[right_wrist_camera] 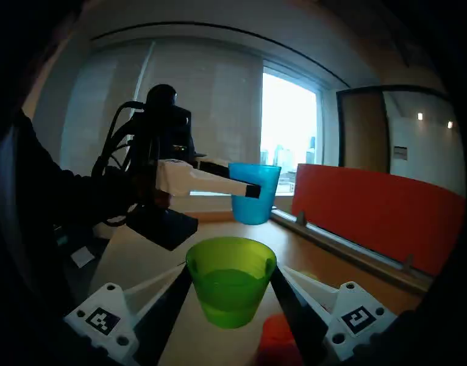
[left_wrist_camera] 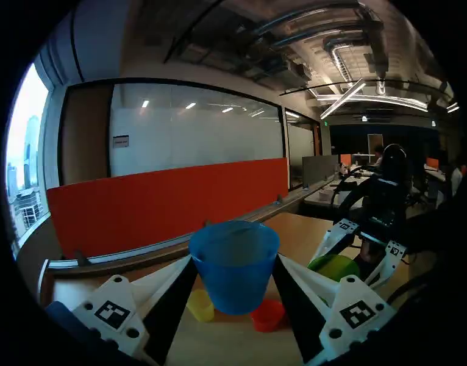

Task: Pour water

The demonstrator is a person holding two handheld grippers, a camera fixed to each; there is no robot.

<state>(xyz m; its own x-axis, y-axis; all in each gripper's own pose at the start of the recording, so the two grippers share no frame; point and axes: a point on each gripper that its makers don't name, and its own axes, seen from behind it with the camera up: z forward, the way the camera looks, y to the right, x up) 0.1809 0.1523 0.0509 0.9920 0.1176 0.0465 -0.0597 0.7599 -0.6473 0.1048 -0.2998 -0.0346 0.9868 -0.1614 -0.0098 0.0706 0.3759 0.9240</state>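
Blue cup (left_wrist_camera: 235,268) sits centre frame, fingers of our left gripper (left_wrist_camera: 235,261) pressed on both its sides; farther right, the green cup (left_wrist_camera: 334,267), seemingly holding water, is pinched by our right gripper (right_wrist_camera: 231,269). Tilt before they meet and we wet the counter (right_wrist_camera: 319,259).

A wooden table (left_wrist_camera: 230,341) carries a small yellow cup (left_wrist_camera: 200,305) and a red cup (left_wrist_camera: 268,314).

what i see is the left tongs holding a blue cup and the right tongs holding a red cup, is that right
Not quite. The right tongs hold a green cup, not a red one; the right gripper view shows it between them. The left tongs do hold the blue cup.
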